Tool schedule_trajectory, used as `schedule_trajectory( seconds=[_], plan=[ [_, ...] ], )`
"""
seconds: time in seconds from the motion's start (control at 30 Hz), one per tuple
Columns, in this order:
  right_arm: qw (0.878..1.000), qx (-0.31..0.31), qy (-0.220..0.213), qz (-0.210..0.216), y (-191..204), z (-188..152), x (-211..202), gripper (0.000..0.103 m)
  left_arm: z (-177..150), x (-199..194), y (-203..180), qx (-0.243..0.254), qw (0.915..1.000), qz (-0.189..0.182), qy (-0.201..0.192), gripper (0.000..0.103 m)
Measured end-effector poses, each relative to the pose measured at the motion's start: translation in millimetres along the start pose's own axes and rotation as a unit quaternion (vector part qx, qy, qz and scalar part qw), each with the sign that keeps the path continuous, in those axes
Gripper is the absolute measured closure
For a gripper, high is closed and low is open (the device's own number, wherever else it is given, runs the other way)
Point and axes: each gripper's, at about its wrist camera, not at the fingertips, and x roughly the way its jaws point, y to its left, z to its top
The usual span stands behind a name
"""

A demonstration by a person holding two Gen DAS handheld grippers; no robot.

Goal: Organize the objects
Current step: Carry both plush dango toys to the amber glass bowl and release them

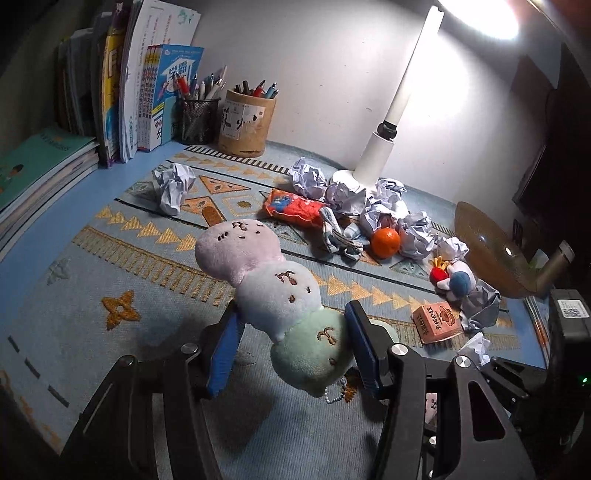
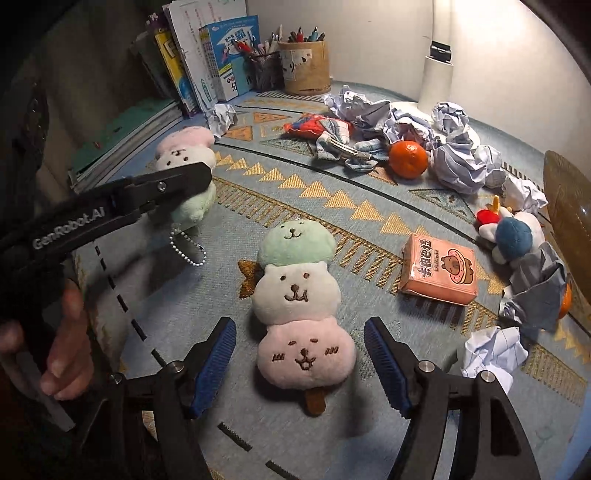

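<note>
Dim, fisheye-warped frames, dark corners, glare from the desk lamp (image 1: 480,14) upper right.

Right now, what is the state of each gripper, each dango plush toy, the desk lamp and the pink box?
Left gripper: jaws shut on the held three-ball dango plush, lifted off the mat.
Right gripper: jaws open around the second three-ball dango plush, not touching.
Second three-ball dango plush: lying flat, face up.
White desk lamp: on.
Pink rectangular box: closed, lying flat.
</note>
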Motion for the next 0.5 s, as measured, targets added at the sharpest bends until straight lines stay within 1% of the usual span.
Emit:
schedule_trajectory(
  seconds=[0.03,0.07,0.13,0.2,0.23,0.3,0.37,0.43,0.47,0.5],
  plan=[
    [1.0,-0.002,0.001,0.002,-0.4,-0.6,2.5,0.046,0.7,-0.7,-1.1,0.002,1.0,-0.001,0.0,0.05],
    [1.0,-0.004,-0.002,-0.009,-0.3,-1.1,3.7,0.053,1.5,-1.1,-2.4,0.004,1.0,-0.004,0.001,0.05],
    [1.0,0.001,-0.012,-0.003,-4.3,-1.9,0.0,0.054,3.4,-1.8,-6.4,0.008,0.9999,-0.009,0.001,0.05],
    [0.999,0.025,-0.031,0.016,-13.9,-2.2,-13.3,0.055,7.4,-3.5,-13.8,0.013,0.9998,-0.017,0.0,0.05],
    [0.998,0.038,-0.044,0.021,-20.3,-1.8,-23.5,0.055,10.7,-4.6,-19.1,0.017,0.9996,-0.023,-0.002,0.05],
    [0.995,0.06,-0.076,0.018,-36.0,0.2,-50.2,0.055,20.5,-8.2,-33.9,0.027,0.9986,-0.045,-0.007,0.05],
    [0.99,0.086,-0.111,0.0,-58.8,1.2,-80.8,0.055,33.5,-10.8,-56.7,0.048,0.9964,-0.068,-0.016,0.05],
    [0.982,0.12,-0.145,-0.026,-87.1,2.5,-110.6,0.055,47.9,-8.0,-85.5,0.073,0.9926,-0.095,-0.019,0.05],
    [0.976,0.14,-0.16,-0.046,-103.4,1.5,-124.8,0.055,55.5,-4.4,-100.3,0.083,0.9895,-0.117,-0.016,0.05],
    [0.969,0.161,-0.173,-0.071,-121.1,0.7,-137.5,0.055,63.8,1.5,-114.7,0.088,0.9848,-0.15,-0.007,0.05]
  ],
)
